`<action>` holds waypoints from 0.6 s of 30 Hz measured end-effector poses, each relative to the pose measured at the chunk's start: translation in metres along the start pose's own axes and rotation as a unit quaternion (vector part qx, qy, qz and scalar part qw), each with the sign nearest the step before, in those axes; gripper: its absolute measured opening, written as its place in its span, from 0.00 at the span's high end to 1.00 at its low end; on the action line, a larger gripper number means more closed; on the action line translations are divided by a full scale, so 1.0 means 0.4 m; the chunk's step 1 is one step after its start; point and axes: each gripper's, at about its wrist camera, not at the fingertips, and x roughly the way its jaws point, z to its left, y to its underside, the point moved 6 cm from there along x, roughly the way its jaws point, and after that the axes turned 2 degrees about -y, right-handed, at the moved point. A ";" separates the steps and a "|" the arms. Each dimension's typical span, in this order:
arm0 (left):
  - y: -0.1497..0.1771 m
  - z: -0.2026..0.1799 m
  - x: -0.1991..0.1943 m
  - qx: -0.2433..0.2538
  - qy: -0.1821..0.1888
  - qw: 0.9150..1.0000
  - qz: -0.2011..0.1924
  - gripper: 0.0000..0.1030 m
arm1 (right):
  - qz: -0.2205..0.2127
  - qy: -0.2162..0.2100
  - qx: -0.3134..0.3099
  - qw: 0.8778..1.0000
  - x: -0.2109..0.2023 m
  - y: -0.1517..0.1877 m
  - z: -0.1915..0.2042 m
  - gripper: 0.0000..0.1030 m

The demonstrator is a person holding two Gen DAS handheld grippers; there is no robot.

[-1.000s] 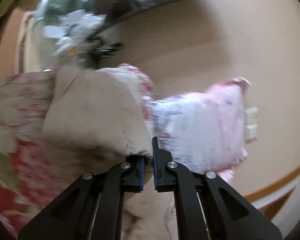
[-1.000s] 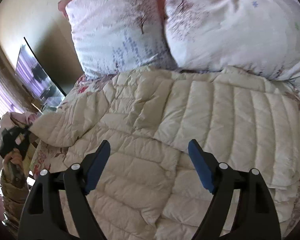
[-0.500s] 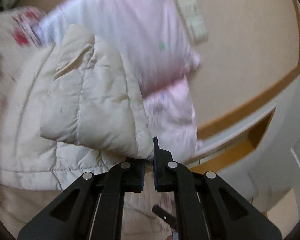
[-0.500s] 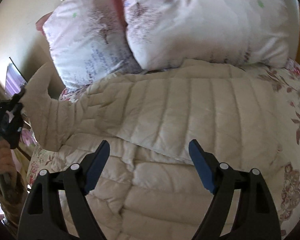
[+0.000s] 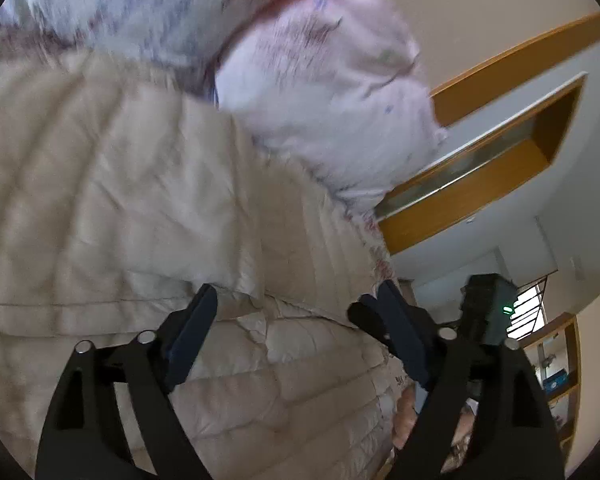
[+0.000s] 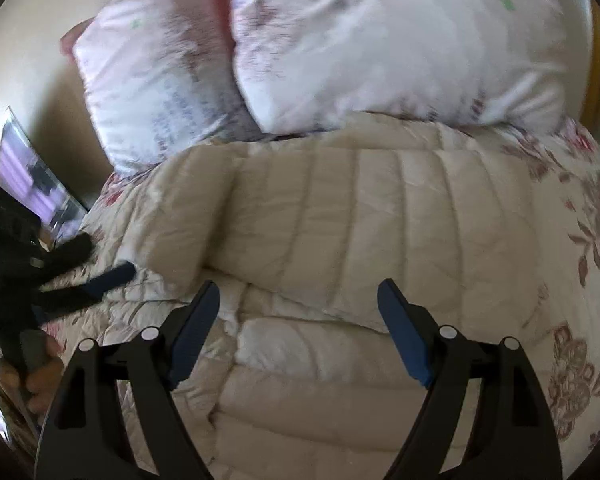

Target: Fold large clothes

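Left claw [image 5: 292, 320]: jaws are being opened at this moment, nothing being pinched between them; quilted cream jacket [image 5: 140, 200] is being seen just beyond and below the fingertips, filling the left and centre of the left wrist frame.

Right claw [image 6: 298, 320]: jaws are being held wide, empty, over the same jacket [image 6: 360, 220] at frame centre.

Jacket: is lying on the floral bedspread [image 6: 580, 240], its upper edge touching the pillows [image 6: 380, 48] at the top of the frame; a folded-over sleeve panel is sitting at centre left.

Risks, judged: the puffy folded sleeve is likely springing back once released; slippery fabric is being left free to slide; a claw fingertip may be snagging bedspread together with jacket on regrasp.
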 end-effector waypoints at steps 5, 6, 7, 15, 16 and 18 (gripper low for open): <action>-0.042 0.140 -0.165 -0.049 -0.028 0.995 -0.077 0.19 | -0.023 0.004 -0.118 0.993 0.013 0.013 0.145 0.21; -0.043 0.181 -0.188 -0.066 -0.048 0.993 -0.085 0.19 | -0.027 0.006 -0.148 0.989 0.018 0.019 0.183 0.22; -0.040 0.216 -0.202 -0.082 -0.059 0.991 -0.088 0.21 | -0.031 0.008 -0.171 0.985 0.024 0.025 0.213 0.22; -0.022 0.302 -0.183 -0.112 -0.086 0.988 -0.065 0.21 | -0.051 0.076 -0.333 0.939 0.128 0.069 0.410 0.26; -0.027 0.304 -0.176 -0.113 -0.088 0.988 -0.063 0.21 | -0.051 0.089 -0.339 0.935 0.143 0.071 0.415 0.27; -0.019 0.308 -0.178 -0.109 -0.091 0.988 -0.061 0.21 | -0.046 0.117 -0.339 0.932 0.177 0.066 0.410 0.34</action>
